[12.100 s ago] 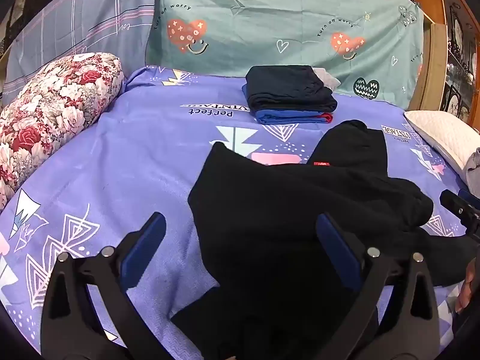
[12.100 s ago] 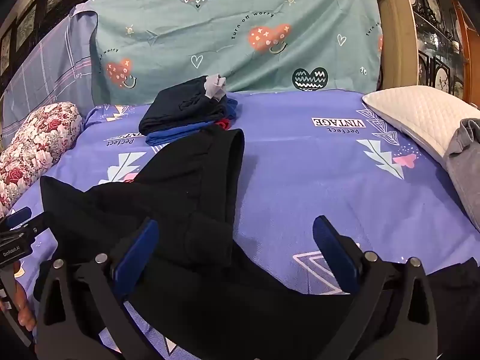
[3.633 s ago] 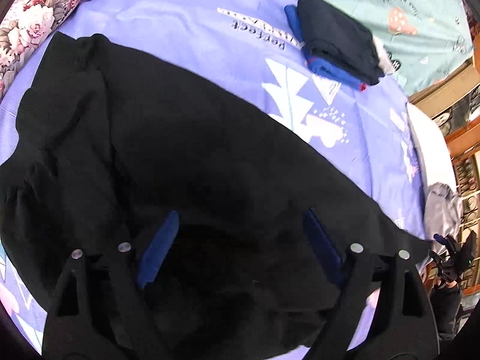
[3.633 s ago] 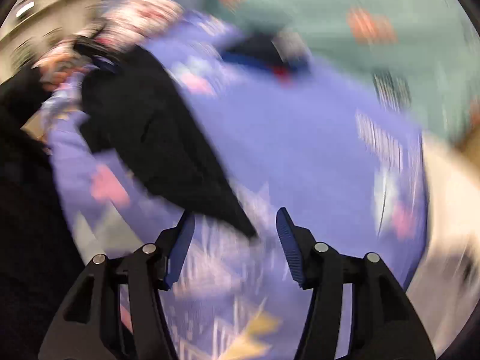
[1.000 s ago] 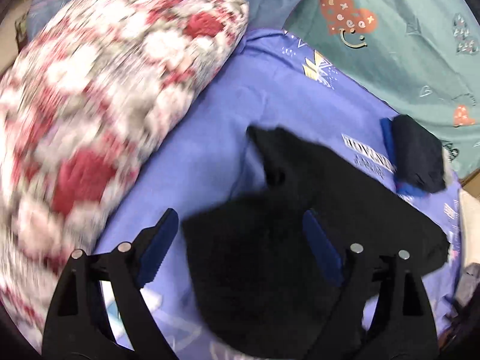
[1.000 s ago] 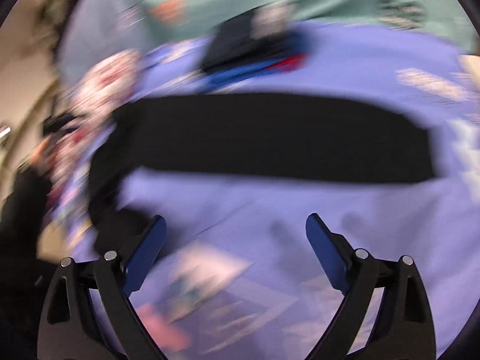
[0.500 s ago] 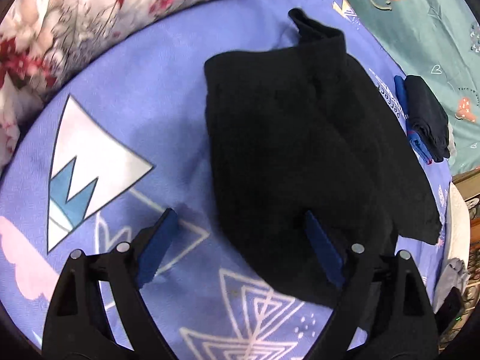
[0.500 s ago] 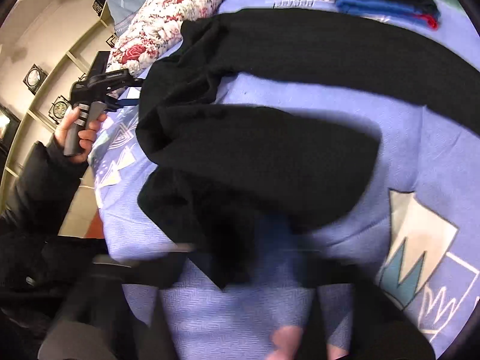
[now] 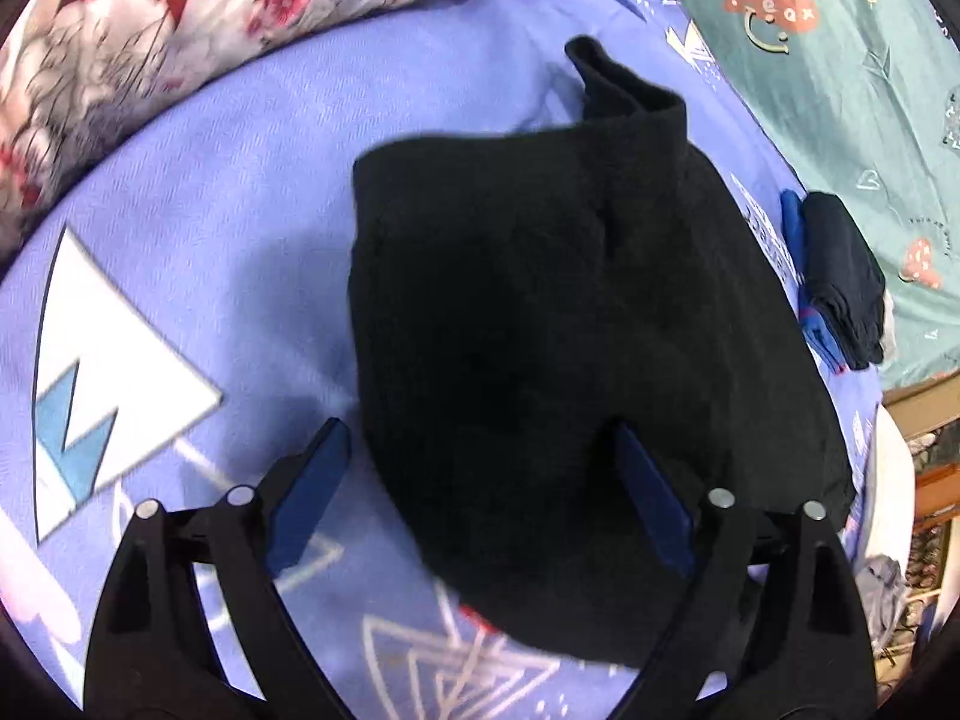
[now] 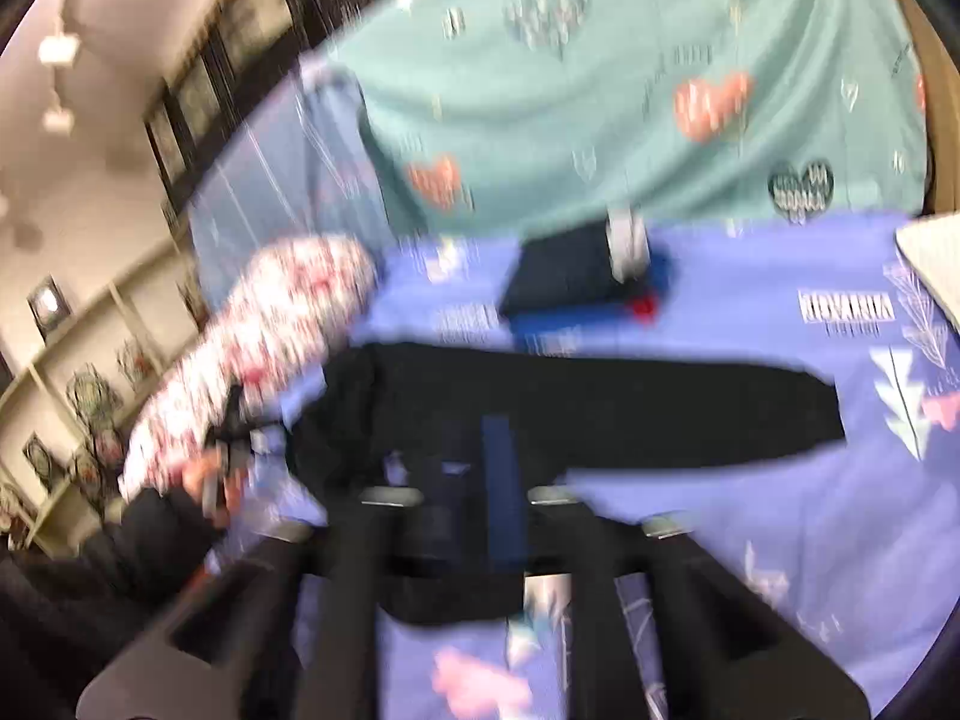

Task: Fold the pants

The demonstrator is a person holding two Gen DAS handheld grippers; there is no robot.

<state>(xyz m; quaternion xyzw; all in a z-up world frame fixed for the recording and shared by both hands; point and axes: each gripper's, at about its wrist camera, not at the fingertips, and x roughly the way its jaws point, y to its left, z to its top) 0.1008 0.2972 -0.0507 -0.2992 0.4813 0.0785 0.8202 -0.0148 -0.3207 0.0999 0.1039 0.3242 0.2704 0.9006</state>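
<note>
Black pants (image 9: 540,312) lie spread on the purple printed bedsheet (image 9: 210,210). In the left wrist view my left gripper (image 9: 480,492) hovers open over the near end of the pants, one blue pad on each side, holding nothing. In the blurred right wrist view the pants (image 10: 600,408) stretch sideways across the bed. My right gripper (image 10: 498,480) has its blue pads closed together on a fold of the black cloth at the near edge.
A floral bolster (image 9: 150,30) lies at the left of the bed. A stack of folded dark and blue clothes (image 9: 840,276) sits near the teal heart-print sheet (image 9: 840,60). A white pillow (image 10: 936,252) is at the right.
The right gripper has closed on the pants' near edge and swung up to look across the bed. The left gripper has shifted slightly over the pants and stays open.
</note>
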